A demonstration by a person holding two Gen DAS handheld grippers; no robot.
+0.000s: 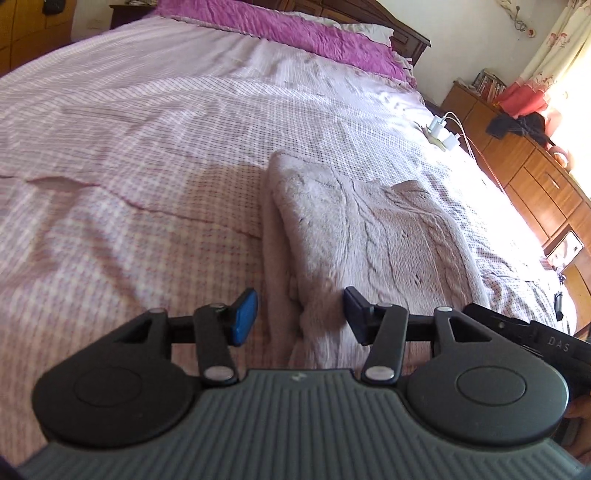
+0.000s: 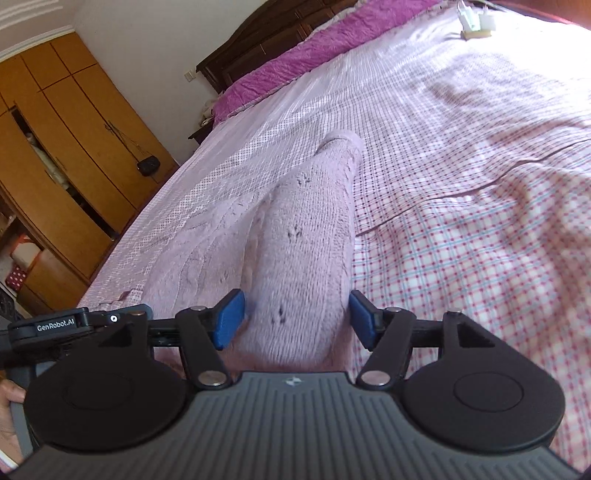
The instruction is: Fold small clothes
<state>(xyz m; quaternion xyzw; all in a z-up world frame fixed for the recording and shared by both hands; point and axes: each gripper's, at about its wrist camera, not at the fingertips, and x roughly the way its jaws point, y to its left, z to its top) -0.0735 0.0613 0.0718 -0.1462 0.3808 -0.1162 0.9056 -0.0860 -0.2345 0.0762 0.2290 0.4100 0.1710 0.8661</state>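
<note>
A pale pink knitted garment (image 1: 369,229) lies folded on the checked bedsheet (image 1: 129,166). My left gripper (image 1: 301,317) is open, its blue pads on either side of the garment's near corner, with the fabric's folded edge between them. In the right wrist view the same garment (image 2: 303,229) stretches away as a long folded band. My right gripper (image 2: 297,319) is open too, and the near end of that band sits between its blue pads. I cannot tell whether either gripper's pads touch the knit. The other gripper's black body (image 1: 535,339) shows at the left wrist view's right edge.
A purple quilt (image 1: 295,33) and a white pillow (image 1: 369,31) lie at the headboard. White chargers with cables (image 1: 443,133) rest on the bed's right side. A wooden cabinet (image 1: 535,173) stands to the right of the bed, a wardrobe (image 2: 59,140) to the left.
</note>
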